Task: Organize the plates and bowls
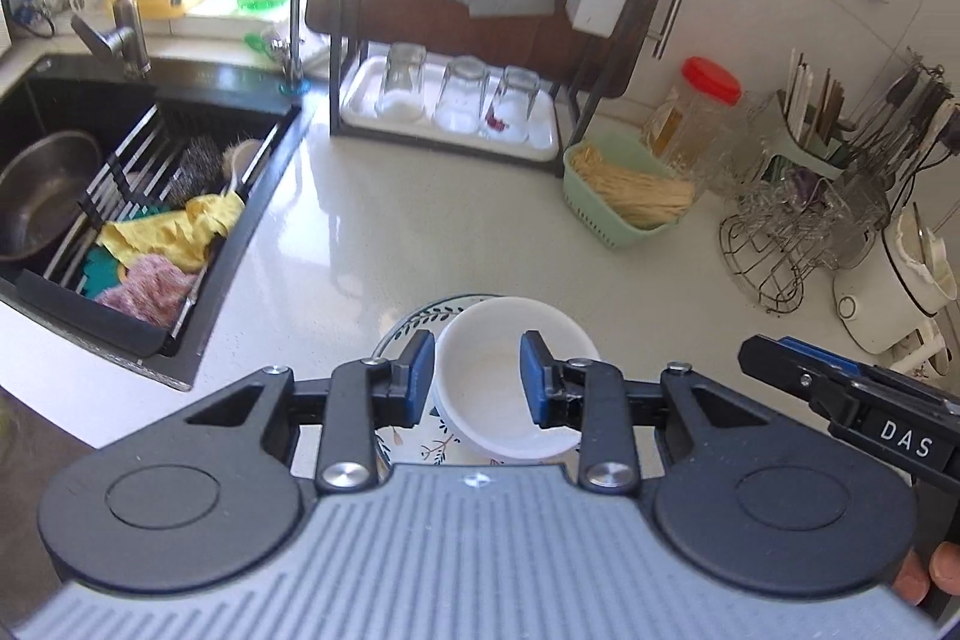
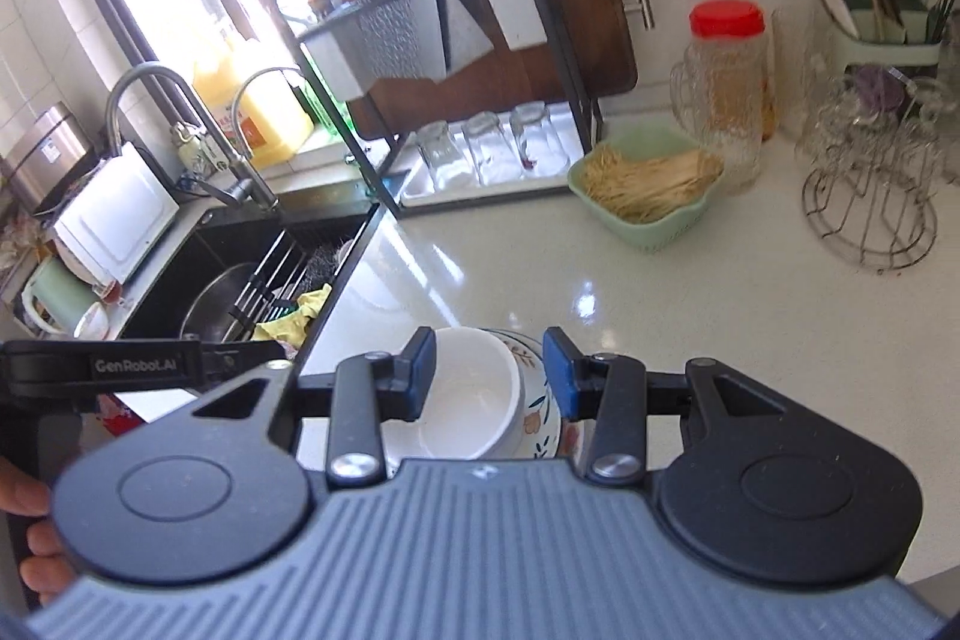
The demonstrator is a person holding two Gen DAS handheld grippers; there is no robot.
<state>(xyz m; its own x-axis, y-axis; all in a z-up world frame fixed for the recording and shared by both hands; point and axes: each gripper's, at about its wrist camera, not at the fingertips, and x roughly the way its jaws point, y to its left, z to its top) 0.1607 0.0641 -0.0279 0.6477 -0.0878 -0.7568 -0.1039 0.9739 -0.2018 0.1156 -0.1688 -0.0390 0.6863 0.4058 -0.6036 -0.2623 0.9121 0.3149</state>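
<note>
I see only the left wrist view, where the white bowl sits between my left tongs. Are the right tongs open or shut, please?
Observer: The right tongs are open, and the white bowl shows in the gap between the pads.
Operator: What lies under the bowl on that side?
Observer: The floral plate. Its rim shows an orange flower next to the right pad.
Operator: Is there something left of the sink that I cannot see?
Observer: Yes. Beyond the sink there is a pale green kettle, and a white board stands above it.
</note>
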